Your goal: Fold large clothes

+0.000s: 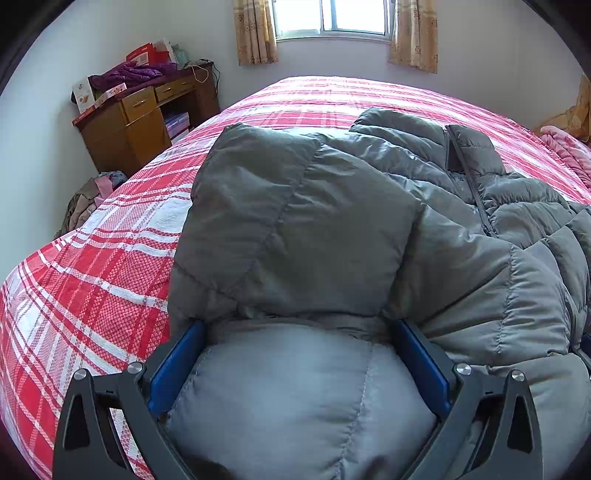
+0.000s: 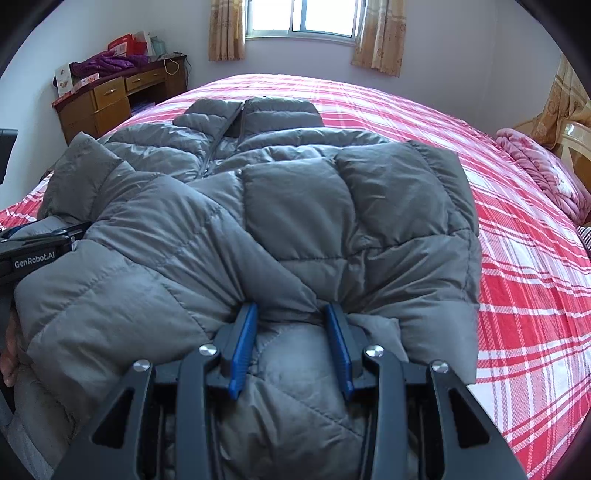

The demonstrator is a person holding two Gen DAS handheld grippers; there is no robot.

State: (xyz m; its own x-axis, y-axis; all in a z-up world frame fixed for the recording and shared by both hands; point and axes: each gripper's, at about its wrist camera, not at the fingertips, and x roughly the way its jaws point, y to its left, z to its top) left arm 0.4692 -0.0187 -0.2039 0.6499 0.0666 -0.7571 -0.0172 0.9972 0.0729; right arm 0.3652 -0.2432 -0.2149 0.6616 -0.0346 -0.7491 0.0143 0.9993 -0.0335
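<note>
A grey puffer jacket (image 1: pixel 332 221) lies on a bed with a red and white plaid cover (image 1: pixel 110 240), collar away from me, both sleeves folded over its front. My left gripper (image 1: pixel 299 325) stands wide open, its blue pads around the bulging hem at the jacket's left side. My right gripper (image 2: pixel 291 310) is narrowed on a bunch of the jacket (image 2: pixel 295 206) at the hem on the right side. The left gripper's body (image 2: pixel 33 254) shows at the left edge of the right wrist view.
A wooden desk (image 1: pixel 147 118) piled with purple cloth and boxes stands at the back left. Clothes lie on the floor beside the bed (image 1: pixel 88 199). A pink blanket (image 2: pixel 543 173) sits at the bed's right side. A curtained window (image 1: pixel 332 18) is behind.
</note>
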